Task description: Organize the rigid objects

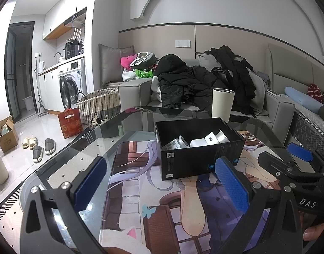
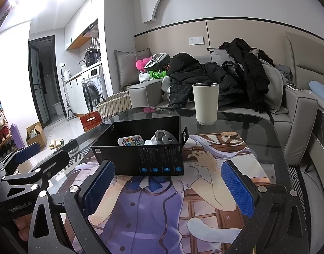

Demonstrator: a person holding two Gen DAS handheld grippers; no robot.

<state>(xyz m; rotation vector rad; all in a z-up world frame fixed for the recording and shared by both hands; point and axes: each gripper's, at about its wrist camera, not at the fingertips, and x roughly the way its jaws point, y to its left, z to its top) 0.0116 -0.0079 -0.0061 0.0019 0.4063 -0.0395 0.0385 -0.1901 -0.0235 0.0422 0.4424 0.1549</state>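
Note:
An open black box (image 1: 201,158) stands on the printed mat (image 1: 162,207) on the glass table. It holds several white items (image 1: 201,142); the right wrist view shows the box (image 2: 140,158) with a white remote with coloured buttons (image 2: 131,142) and a white and grey device (image 2: 162,138) inside. My left gripper (image 1: 162,185) is open and empty, just short of the box. My right gripper (image 2: 168,188) is open and empty, also just short of the box. Each gripper shows at the edge of the other's view.
A cream tumbler (image 1: 222,104) stands on the glass table (image 1: 81,160) behind the box; it also shows in the right wrist view (image 2: 205,103). A grey sofa piled with dark coats (image 1: 193,80) lies beyond. A wicker basket (image 1: 100,103) stands on the floor at left.

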